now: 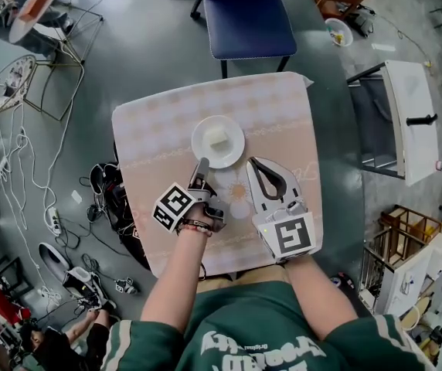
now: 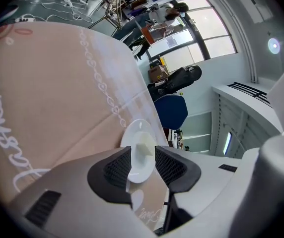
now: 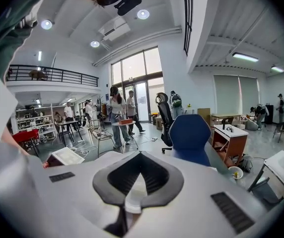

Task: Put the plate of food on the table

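A white plate with a pale block of food rests on the square table, which has a beige patterned cloth. My left gripper sits just at the plate's near edge, apart from it, with its jaws open. In the left gripper view the plate and the food show beyond the gap between the left gripper jaws. My right gripper lies on the cloth to the right of the plate. Its tips meet, and the right gripper holds nothing.
A blue chair stands at the table's far side. Cables and a power strip lie on the floor at left, with dark gear beside the table. A white cabinet stands at right. People stand in the background.
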Motion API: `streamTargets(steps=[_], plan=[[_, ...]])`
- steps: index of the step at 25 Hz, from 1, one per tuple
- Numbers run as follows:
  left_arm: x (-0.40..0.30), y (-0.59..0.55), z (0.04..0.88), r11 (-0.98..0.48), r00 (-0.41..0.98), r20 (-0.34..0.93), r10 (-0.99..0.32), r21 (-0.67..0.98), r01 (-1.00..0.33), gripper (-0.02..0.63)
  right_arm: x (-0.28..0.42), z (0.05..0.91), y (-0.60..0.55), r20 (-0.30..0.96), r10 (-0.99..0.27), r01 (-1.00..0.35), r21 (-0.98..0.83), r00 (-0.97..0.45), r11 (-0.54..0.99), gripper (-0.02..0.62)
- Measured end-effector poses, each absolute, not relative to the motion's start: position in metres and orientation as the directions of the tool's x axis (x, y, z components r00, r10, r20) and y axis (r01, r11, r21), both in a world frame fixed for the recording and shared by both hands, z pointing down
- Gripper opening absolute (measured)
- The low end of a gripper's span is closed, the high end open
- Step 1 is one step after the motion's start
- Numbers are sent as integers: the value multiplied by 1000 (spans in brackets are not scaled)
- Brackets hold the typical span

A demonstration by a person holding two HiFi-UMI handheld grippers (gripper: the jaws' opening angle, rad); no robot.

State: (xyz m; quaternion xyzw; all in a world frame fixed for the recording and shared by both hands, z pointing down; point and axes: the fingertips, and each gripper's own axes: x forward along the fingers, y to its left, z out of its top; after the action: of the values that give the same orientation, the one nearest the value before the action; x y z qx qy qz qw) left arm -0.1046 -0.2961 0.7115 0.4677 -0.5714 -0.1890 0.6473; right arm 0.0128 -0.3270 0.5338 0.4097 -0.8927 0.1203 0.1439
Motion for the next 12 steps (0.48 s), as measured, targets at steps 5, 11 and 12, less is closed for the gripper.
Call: streamTargets(steps=[5, 11, 12], plan=[[-106, -288, 699, 468, 283, 540, -793, 836, -286, 152, 9, 522, -316, 345, -707, -772, -94, -617, 628, 15], [-101, -276, 668, 380, 328, 467, -821, 876, -296, 134, 8, 510, -298, 339, -722, -783, -81, -604, 617, 15], [-100, -275, 660, 360, 338, 452, -825, 883, -302, 121, 7, 506, -295, 336, -723, -783, -82, -604, 616, 15]])
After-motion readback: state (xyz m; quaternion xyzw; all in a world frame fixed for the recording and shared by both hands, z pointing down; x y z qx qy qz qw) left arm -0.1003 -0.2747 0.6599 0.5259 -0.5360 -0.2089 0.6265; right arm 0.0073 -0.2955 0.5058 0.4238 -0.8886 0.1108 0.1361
